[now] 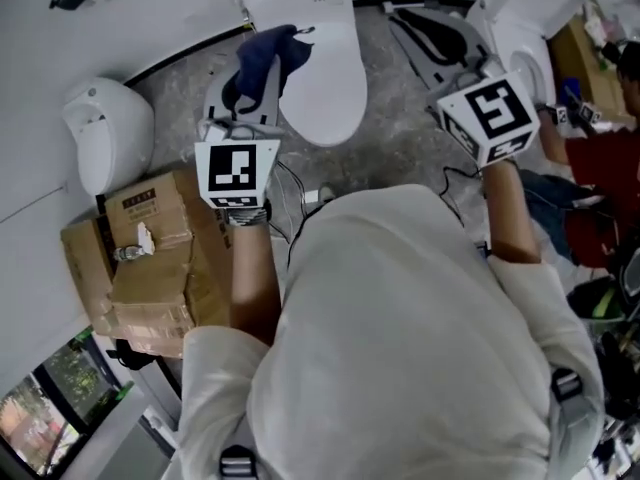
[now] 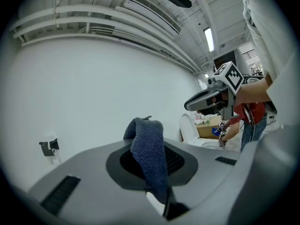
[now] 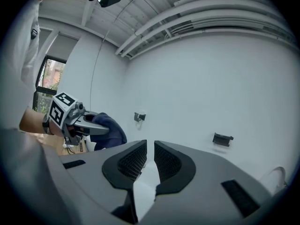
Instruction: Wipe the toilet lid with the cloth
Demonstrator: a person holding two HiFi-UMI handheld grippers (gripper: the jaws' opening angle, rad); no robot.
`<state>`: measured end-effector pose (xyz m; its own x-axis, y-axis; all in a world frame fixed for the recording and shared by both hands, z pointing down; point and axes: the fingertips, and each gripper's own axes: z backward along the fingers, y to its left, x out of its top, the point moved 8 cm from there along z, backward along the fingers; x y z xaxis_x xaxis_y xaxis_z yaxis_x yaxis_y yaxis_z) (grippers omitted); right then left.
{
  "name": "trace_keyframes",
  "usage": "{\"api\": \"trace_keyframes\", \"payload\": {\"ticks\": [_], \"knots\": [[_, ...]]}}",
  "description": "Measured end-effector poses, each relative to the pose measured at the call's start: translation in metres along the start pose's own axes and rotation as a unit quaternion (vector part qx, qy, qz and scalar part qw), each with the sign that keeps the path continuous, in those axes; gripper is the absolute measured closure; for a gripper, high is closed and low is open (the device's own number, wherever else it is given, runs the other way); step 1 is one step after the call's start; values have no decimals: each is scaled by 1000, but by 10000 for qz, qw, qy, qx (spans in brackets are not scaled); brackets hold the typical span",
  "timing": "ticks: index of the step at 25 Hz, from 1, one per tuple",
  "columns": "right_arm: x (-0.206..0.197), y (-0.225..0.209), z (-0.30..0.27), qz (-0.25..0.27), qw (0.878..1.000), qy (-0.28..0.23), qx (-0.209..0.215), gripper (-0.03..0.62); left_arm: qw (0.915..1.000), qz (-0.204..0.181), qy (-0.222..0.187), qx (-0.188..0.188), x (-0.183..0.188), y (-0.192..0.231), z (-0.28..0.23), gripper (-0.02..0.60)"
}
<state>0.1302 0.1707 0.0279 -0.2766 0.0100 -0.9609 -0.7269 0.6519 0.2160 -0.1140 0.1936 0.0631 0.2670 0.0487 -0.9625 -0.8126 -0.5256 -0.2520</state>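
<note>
Left claw (image 1: 246,90): clamped on the cloth, at the toilet lid's left edge.
Cloth (image 1: 270,52): dark blue, bunched, draped over the pads, overlapping the lid's left edge from above.
Right claw (image 3: 150,156): pads a narrow gap apart, nothing between; right of the lid.
Toilet lid (image 1: 322,80): white, down.
Cardboard boxes (image 1: 150,260): left of the lid, on the floor.

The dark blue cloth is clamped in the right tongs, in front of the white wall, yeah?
No, the dark blue cloth is clamped in the left tongs, in front of the white wall; the left gripper view shows it. The right tongs stand slightly apart, nothing between them.
</note>
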Motion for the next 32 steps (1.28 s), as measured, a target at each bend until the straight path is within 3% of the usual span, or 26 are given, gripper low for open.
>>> {"api": "trace_keyframes", "payload": {"ticks": [5,18,32], "knots": [[8,-4,21,-119,9995,-270,-89,528,9996,-111,-272,53,20,-16,-3,537],[14,-17,15,-59,9993,-135,-337,566,9996,28,-252,-105,32,-22,-27,537],[20,4,31,-74,9995,1,-317,566,9993,111,-281,-199,44,-33,-6,537]]}}
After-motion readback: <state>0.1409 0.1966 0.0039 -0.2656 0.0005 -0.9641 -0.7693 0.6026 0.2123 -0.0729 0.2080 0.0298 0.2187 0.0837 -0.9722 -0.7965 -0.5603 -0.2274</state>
